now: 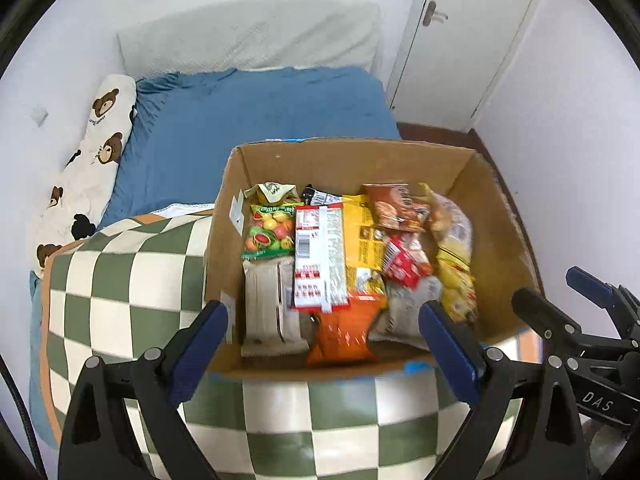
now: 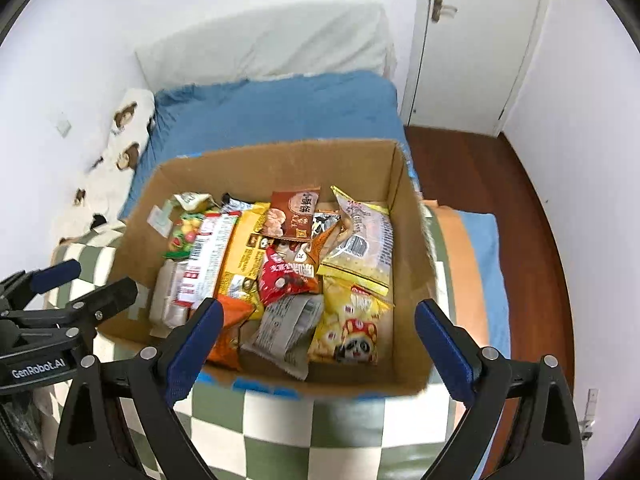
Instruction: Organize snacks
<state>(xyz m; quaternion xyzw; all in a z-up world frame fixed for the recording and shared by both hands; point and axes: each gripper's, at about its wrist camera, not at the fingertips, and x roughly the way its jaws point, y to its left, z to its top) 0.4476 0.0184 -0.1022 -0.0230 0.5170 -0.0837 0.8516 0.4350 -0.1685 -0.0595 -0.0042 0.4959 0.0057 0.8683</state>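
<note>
An open cardboard box [image 1: 344,160] sits on a green-and-white checked blanket and holds several snack packets. Among them are a candy bag [image 1: 269,232], a red-and-white packet [image 1: 318,256], an orange packet [image 1: 344,332] and a yellow bag [image 1: 456,264]. The box also shows in the right wrist view [image 2: 280,164], with a red packet [image 2: 288,276] and a yellow panda bag [image 2: 352,328]. My left gripper [image 1: 324,312] is open and empty above the box's near edge. My right gripper [image 2: 318,316] is open and empty, also above the near edge.
The checked blanket [image 1: 132,292] lies on a bed with a blue sheet [image 1: 256,108]. A bear-print pillow [image 1: 92,160] lies along the left wall. A white door [image 2: 476,40] and dark wood floor [image 2: 500,200] are to the right.
</note>
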